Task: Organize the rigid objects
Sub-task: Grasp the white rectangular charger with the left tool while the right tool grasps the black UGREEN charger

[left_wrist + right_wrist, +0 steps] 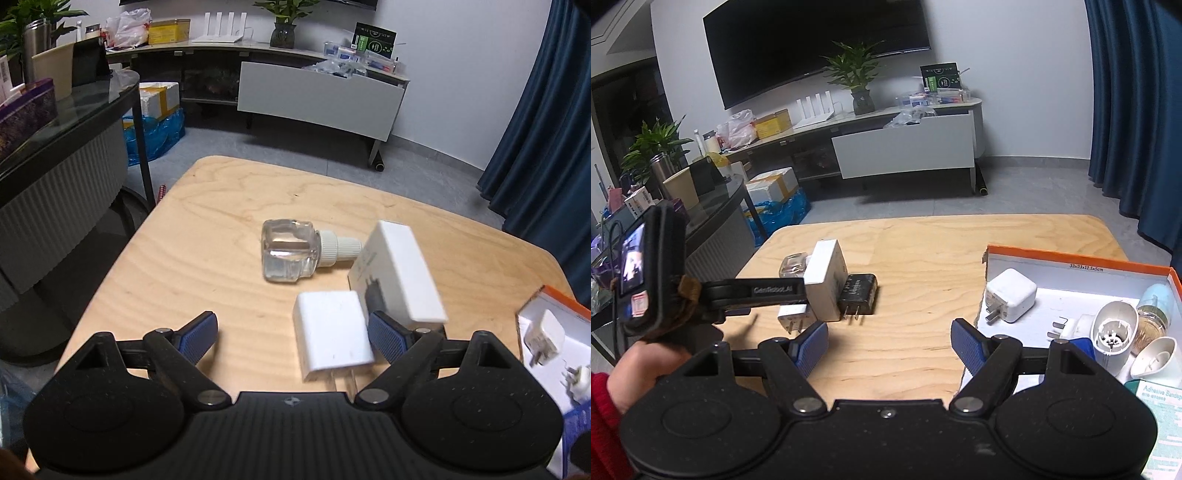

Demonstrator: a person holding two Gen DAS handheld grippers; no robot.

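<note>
With the left claw spread wide around the small white plastic plug adapter lying on the pale wooden counter, and the right claw released and empty, centring was judged advisable before closing, so the leaning white box was not nudged.

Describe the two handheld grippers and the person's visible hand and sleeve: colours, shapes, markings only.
Both grippers share a matte black body with two round hubs, triangular cut-outs, silver pivot screws and ribbed blue finger pads. The left gripper seen from the right wrist carries white "GenRobot.AI" lettering on its black finger bar, a small lit screen and a thin black cable. The right gripper looks identical. The left hand is bare, with a red sleeve.
</note>
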